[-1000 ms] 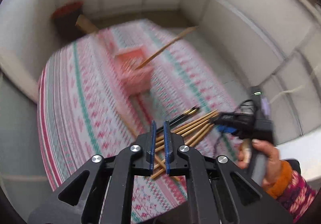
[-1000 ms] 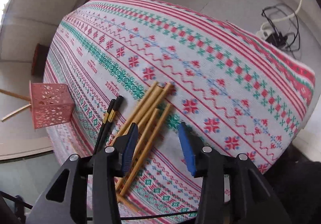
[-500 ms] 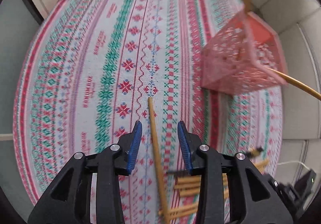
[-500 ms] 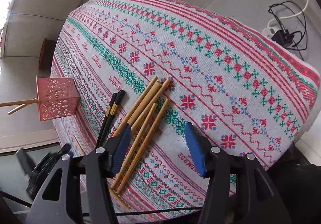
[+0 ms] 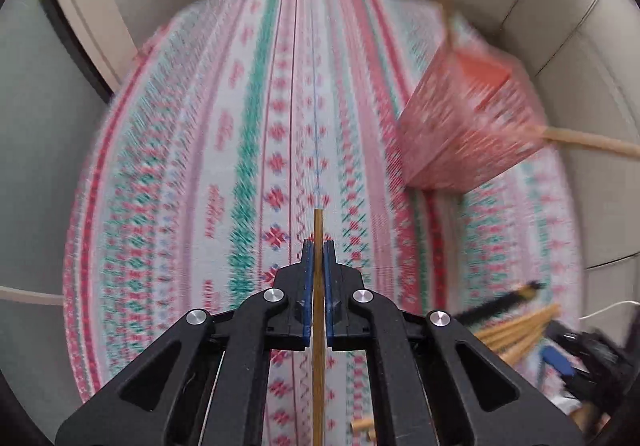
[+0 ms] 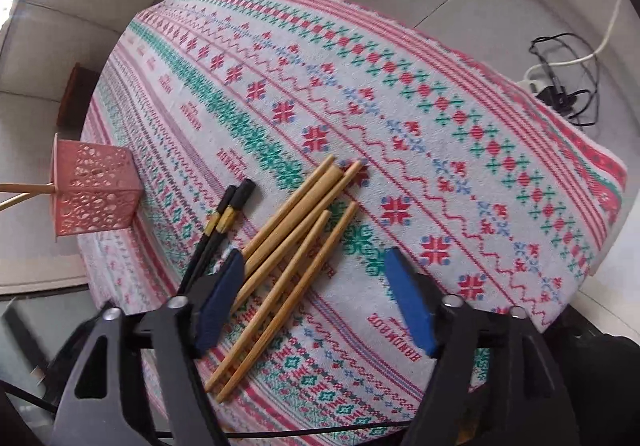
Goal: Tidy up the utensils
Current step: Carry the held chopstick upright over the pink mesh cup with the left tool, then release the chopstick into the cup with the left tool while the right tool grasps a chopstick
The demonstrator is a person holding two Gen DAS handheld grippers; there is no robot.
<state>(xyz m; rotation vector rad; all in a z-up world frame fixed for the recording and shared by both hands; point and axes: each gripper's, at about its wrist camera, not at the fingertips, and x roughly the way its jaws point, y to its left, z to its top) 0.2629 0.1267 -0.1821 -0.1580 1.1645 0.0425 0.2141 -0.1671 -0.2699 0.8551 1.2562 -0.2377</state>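
Bamboo chopstick (image 5: pixel 318 310) clamped in left tongs (image 5: pixel 318 252), right tongs (image 6: pixel 316 278) opening over five bamboo chopsticks (image 6: pixel 294 246), two black (image 6: pixel 218 230).

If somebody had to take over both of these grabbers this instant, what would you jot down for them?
Left gripper: shut on one bamboo chopstick.
Right gripper: jaws opening, holding nothing, over the loose bamboo chopsticks on the tablecloth.
Black chopsticks lie beside them.
Done: two sticks already poke out of the pink holder.
Left: drop the held stick in, then the rest.

The left tool (image 5: pixel 318 246) has closed on a lone chopstick (image 5: pixel 318 366); the right tool (image 6: pixel 316 302) is opening wider.
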